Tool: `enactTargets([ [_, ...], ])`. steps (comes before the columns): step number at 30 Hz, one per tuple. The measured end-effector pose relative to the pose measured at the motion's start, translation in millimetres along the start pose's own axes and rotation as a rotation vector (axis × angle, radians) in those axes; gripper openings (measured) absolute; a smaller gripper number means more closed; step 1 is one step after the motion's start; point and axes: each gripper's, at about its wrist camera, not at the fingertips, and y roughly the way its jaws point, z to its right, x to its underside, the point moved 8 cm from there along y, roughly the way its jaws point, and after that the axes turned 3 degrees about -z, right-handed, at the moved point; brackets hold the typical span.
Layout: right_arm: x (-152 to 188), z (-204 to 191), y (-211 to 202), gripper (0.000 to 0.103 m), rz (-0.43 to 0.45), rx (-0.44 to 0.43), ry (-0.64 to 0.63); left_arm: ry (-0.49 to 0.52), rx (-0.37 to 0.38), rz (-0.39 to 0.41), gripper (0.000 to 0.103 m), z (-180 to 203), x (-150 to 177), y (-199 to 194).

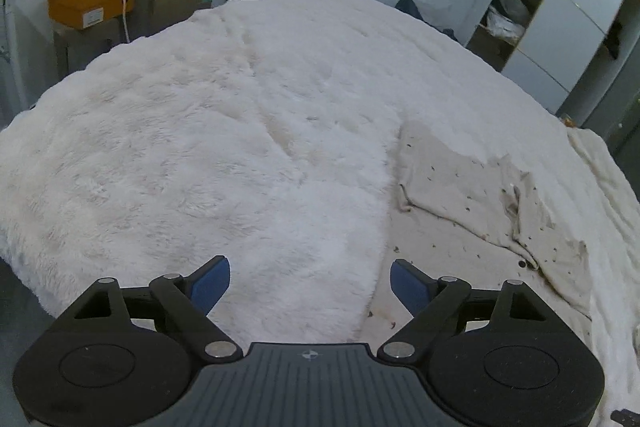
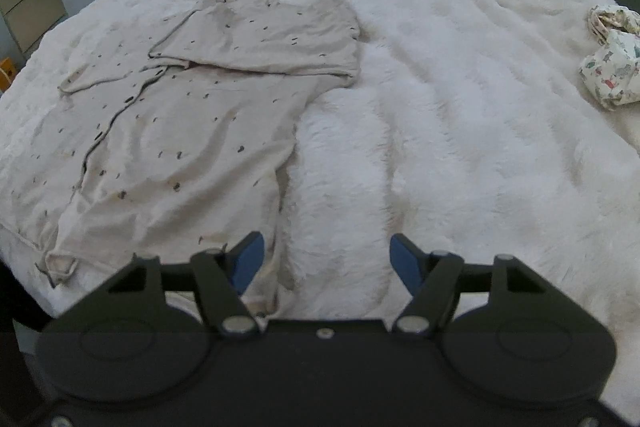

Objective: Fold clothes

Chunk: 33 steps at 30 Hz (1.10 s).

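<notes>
Both tools, left tool (image 1: 310, 281) and right tool (image 2: 327, 259), gape empty; gripping the part-folded speckled pyjama top (image 2: 192, 115) could snag the fluffy blanket (image 2: 440, 107) beneath it.

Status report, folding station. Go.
Left gripper open, empty, over the white fluffy blanket. Right gripper open, empty, at beige garment's near edge. Garment partly folded. Nothing in the way.

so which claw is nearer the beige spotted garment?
Right. The right claw hangs at the beige spotted garment's near edge; the left claw sits over the white blanket beside it.
</notes>
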Motion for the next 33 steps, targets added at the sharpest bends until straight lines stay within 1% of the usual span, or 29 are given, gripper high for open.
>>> enactTargets([
  [4, -1, 1, 2, 0.068, -0.009, 0.009, -0.004, 0.033, 0.005, -0.042, 0.087, 6, 5, 11],
  [8, 2, -2, 5, 0.068, -0.016, 0.002, -0.017, 0.051, -0.017, -0.052, 0.087, 7, 13, 18],
  [10, 4, -4, 8, 0.068, -0.022, -0.008, -0.016, 0.072, -0.023, -0.069, 0.087, 8, 18, 23],
  [12, 5, -6, 9, 0.068, -0.023, -0.038, 0.004, 0.099, -0.01, -0.096, 0.087, 10, 23, 29],
  [15, 6, -9, 12, 0.068, -0.025, -0.083, 0.034, 0.139, 0.044, -0.146, 0.087, 14, 27, 38],
  [17, 7, -11, 14, 0.068, -0.029, -0.113, 0.055, 0.166, 0.074, -0.198, 0.087, 16, 33, 48],
  [19, 9, -10, 22, 0.068, -0.052, -0.134, 0.08, 0.172, 0.099, -0.236, 0.086, 16, 37, 57],
  [20, 10, -9, 25, 0.068, -0.064, -0.144, 0.093, 0.168, 0.117, -0.258, 0.084, 15, 39, 62],
  [21, 10, -8, 28, 0.067, -0.074, -0.153, 0.103, 0.159, 0.133, -0.275, 0.079, 15, 41, 66],
  [23, 12, -7, 32, 0.066, -0.09, -0.168, 0.113, 0.114, 0.196, -0.33, 0.078, 14, 43, 75],
  [25, 13, -7, 36, 0.066, -0.108, -0.184, 0.124, 0.097, 0.232, -0.362, 0.078, 14, 43, 82],
  [26, 13, -7, 38, 0.066, -0.117, -0.195, 0.133, 0.104, 0.243, -0.378, 0.077, 15, 43, 87],
  [29, 14, -7, 45, 0.064, -0.144, -0.222, 0.155, 0.153, 0.236, -0.393, 0.077, 22, 43, 95],
  [33, 16, -9, 56, 0.061, -0.166, -0.223, 0.16, 0.201, 0.191, -0.391, 0.077, 29, 44, 105],
])
